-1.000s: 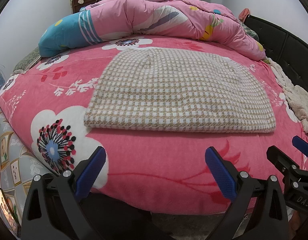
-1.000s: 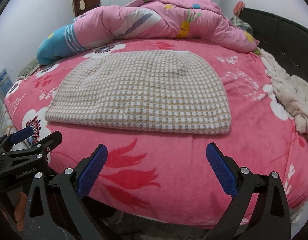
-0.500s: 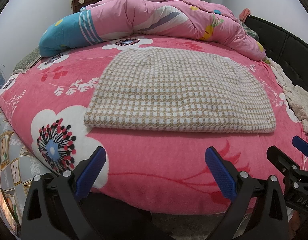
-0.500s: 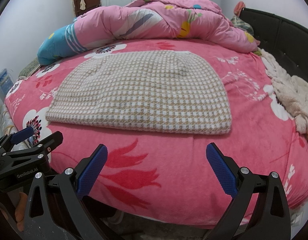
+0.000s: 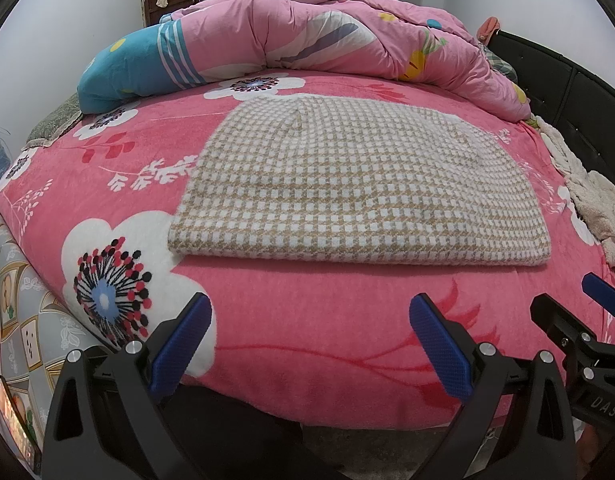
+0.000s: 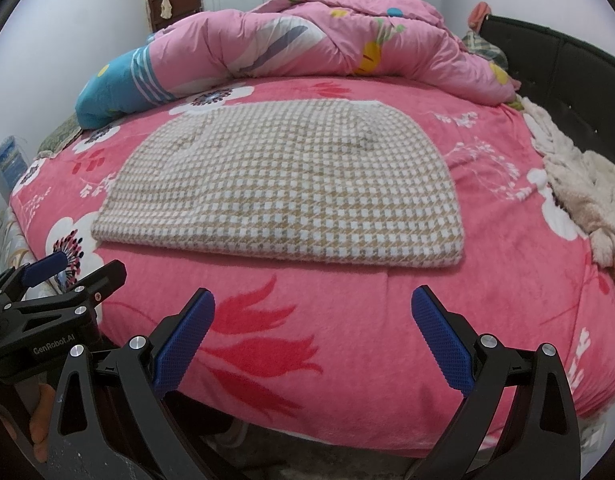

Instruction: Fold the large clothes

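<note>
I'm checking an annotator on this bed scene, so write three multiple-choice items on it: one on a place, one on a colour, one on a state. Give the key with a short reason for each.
1. Where does the checked garment lie?
A. Flat on the pink floral blanket, in front of the bunched quilt
B. Hanging on the headboard
C. On the floor

2. What colour are the gripper fingertips?
A. Red
B. Blue
C. Yellow

3. What state are the left gripper and right gripper in?
A. Both shut on the garment
B. One open, one shut
C. Both open and holding nothing

Key: 1 A, both views show it spread on the blanket with the quilt behind it. 2 B, the textured pads are blue in each view. 3 C, each pair of jaws stands wide apart, short of the garment's near edge.
</note>
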Demonstrator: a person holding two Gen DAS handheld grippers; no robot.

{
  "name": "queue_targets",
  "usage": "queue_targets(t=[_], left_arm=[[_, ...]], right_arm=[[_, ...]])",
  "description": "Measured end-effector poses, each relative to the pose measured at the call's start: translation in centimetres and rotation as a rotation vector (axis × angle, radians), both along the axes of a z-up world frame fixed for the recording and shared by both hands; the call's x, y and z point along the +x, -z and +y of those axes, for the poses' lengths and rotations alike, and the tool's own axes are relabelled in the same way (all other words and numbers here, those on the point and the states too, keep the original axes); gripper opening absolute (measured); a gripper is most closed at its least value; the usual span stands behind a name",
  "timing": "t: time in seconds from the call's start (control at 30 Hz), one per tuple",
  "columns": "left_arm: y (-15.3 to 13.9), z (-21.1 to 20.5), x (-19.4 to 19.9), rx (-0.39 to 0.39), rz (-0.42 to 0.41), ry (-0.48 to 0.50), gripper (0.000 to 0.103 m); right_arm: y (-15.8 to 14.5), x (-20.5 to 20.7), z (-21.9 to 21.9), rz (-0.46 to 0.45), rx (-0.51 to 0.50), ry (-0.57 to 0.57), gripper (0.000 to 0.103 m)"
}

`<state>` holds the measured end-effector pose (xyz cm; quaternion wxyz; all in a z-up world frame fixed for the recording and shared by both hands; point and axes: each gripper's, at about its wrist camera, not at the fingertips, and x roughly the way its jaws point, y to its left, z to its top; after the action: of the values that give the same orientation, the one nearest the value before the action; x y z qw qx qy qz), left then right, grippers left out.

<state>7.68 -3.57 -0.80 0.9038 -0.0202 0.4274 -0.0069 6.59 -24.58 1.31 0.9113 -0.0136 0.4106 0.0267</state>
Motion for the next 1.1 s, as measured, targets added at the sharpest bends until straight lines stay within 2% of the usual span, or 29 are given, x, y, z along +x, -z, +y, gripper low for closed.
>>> queue_targets(t=[1.1], left_arm=[[-0.1, 0.01, -0.09, 0.0, -0.002, -0.003, 0.098]], right_arm=[[-0.15, 0.24, 0.1, -0.002, -0.002, -0.006, 0.095]])
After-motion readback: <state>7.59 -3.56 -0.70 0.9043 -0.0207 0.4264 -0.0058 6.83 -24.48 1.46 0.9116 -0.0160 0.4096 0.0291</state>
